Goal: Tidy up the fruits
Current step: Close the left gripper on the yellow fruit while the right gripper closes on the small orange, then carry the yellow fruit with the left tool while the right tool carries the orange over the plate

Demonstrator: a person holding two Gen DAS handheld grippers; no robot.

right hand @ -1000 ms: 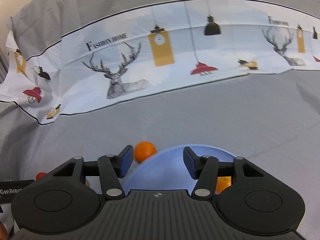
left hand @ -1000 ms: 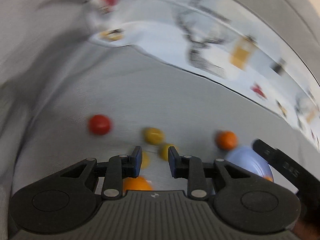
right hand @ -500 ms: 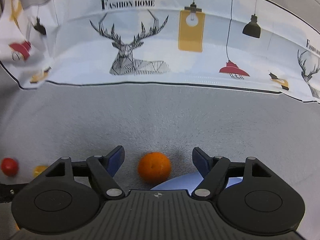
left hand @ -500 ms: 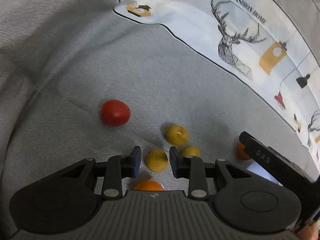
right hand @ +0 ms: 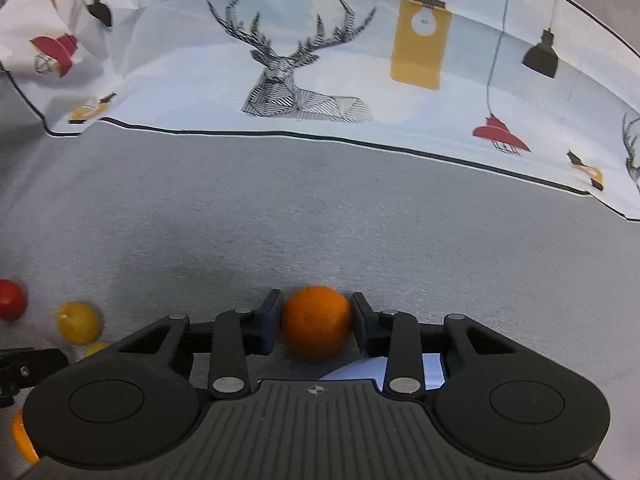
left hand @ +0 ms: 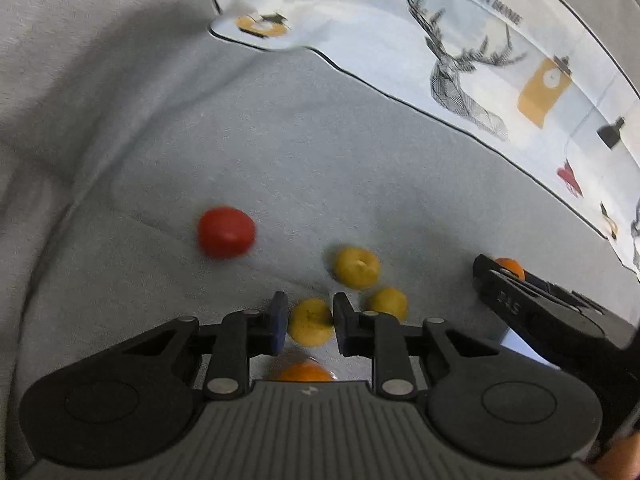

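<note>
My right gripper [right hand: 316,326] is shut on an orange [right hand: 317,326] just above the grey cloth, with a light blue plate [right hand: 408,370] showing under its fingers. My left gripper [left hand: 309,322] stands around a small yellow fruit [left hand: 310,322], its jaws close on both sides but with a thin gap on the left. Two more yellow fruits [left hand: 356,267] [left hand: 387,302] lie just beyond, a red tomato [left hand: 226,232] to the left, and another orange [left hand: 304,372] below the fingers. The right gripper [left hand: 540,308] shows at the right of the left wrist view.
A white printed cloth with deer and lamps [right hand: 304,60] lies at the back over the grey cloth [right hand: 320,220]. In the right wrist view a tomato [right hand: 11,299], a yellow fruit [right hand: 78,322] and an orange [right hand: 23,438] sit at the left.
My right gripper has moved forward off the plate and closed on the orange. My left gripper has moved in around the yellow fruit, jaws about as wide as before.
</note>
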